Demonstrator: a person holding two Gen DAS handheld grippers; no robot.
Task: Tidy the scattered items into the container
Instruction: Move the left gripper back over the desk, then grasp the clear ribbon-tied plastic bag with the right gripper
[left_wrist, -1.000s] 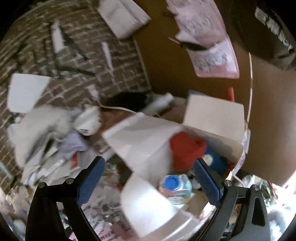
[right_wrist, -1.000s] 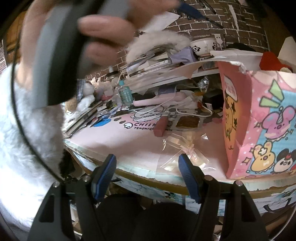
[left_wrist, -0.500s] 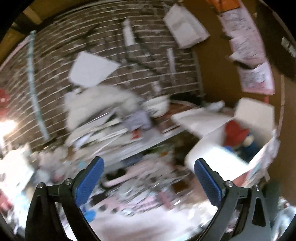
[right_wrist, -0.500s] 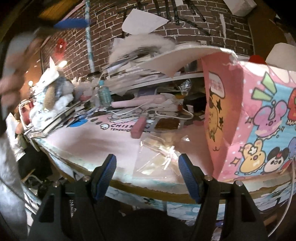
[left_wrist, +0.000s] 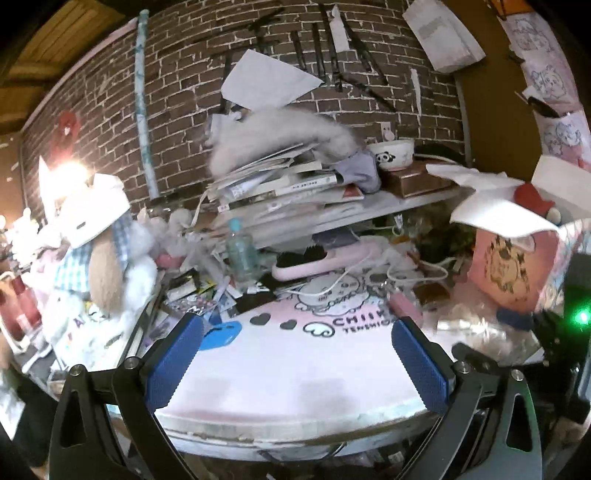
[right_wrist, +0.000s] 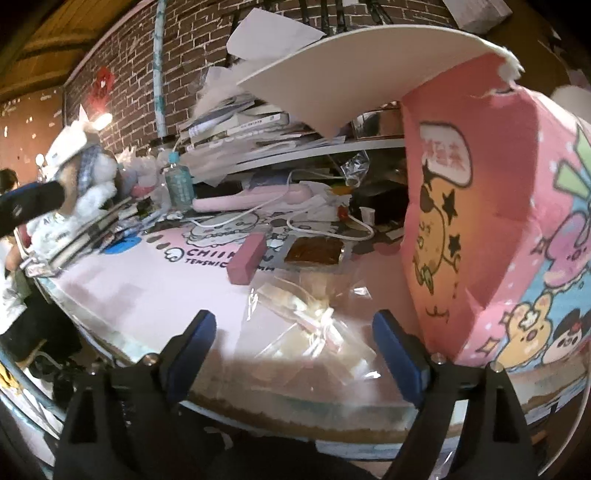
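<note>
Left gripper swung off the pink bag to the desk front edge, jaws apart, empty, right gripper spread wide over cellophane packet, pink eraser mid-desk, bag at right edge.

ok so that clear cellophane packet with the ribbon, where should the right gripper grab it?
Pinch the knotted ribbon at the middle of the cellophane packet, coming from above. The packet lies flat and slippery on the pink mat, and the bunched knot is its only raised part. The right gripper hangs open just short of it.
</note>
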